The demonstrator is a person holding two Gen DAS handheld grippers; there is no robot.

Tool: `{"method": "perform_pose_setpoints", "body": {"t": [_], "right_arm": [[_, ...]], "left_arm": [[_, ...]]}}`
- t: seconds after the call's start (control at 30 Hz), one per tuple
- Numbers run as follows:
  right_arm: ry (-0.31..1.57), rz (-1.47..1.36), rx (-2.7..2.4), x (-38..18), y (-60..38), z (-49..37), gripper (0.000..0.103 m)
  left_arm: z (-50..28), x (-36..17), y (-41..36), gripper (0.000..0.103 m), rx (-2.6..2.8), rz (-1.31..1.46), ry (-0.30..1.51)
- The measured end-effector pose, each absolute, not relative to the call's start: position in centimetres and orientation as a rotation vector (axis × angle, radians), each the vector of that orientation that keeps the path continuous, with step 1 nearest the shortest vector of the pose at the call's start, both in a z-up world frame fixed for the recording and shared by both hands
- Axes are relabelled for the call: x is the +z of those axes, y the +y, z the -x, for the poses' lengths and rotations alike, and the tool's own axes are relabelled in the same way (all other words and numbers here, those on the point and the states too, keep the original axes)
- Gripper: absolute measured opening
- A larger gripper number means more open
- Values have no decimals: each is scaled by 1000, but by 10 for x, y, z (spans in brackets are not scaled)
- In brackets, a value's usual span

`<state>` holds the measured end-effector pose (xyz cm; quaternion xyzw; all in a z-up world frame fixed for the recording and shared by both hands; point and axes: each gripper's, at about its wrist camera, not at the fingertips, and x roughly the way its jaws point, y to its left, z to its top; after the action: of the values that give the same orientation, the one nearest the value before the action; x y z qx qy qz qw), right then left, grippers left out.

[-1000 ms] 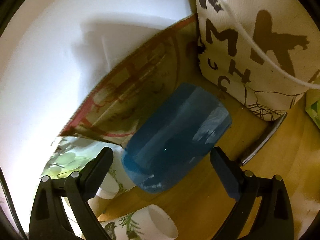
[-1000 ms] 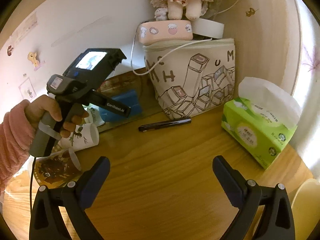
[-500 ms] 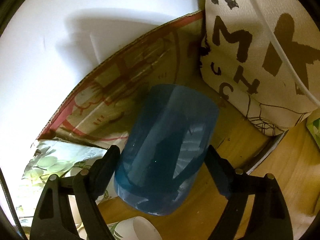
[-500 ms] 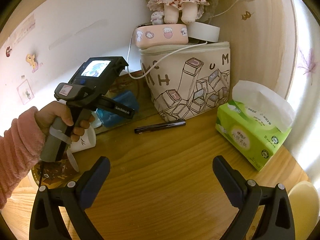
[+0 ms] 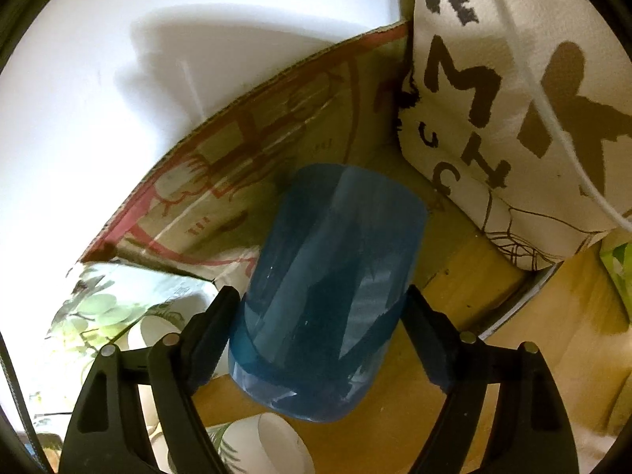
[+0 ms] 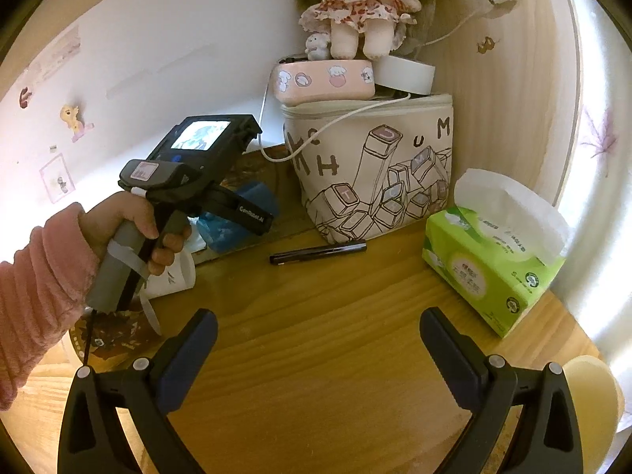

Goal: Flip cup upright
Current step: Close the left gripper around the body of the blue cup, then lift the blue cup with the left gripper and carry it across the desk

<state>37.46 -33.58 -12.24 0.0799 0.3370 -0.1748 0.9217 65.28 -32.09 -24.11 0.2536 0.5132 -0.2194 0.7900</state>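
Observation:
A translucent blue cup [image 5: 331, 288] lies on its side on the wooden table, its closed base pointing away toward the cardboard. My left gripper [image 5: 322, 331] is shut on the blue cup near its rim, one finger pad [image 5: 215, 328] on each side. In the right wrist view the blue cup [image 6: 237, 213] shows partly behind the left gripper's body [image 6: 189, 181]. My right gripper [image 6: 318, 359] is open and empty above the bare table, well to the right of the cup.
A printed cardboard sheet [image 5: 252, 150] leans on the wall behind the cup. A printed canvas bag [image 6: 371, 166] stands right of it, with a black pen [image 6: 318, 252] in front. White leaf-print cups [image 5: 276, 446] lie near the left gripper. A green tissue box [image 6: 489, 264] stands at right.
My left gripper has moved forward around the blue cup and its fingers have closed onto the cup's sides. The right gripper has stayed open and risen slightly.

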Motion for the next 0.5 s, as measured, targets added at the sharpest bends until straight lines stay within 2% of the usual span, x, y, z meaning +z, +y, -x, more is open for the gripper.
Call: {"method": "perform_pose_setpoints", "body": {"t": [0.5], "right_arm": [[667, -170, -315, -94, -327, -347, 103]], "left_arm": [[-608, -187, -314, 83, -425, -520, 1068]]}}
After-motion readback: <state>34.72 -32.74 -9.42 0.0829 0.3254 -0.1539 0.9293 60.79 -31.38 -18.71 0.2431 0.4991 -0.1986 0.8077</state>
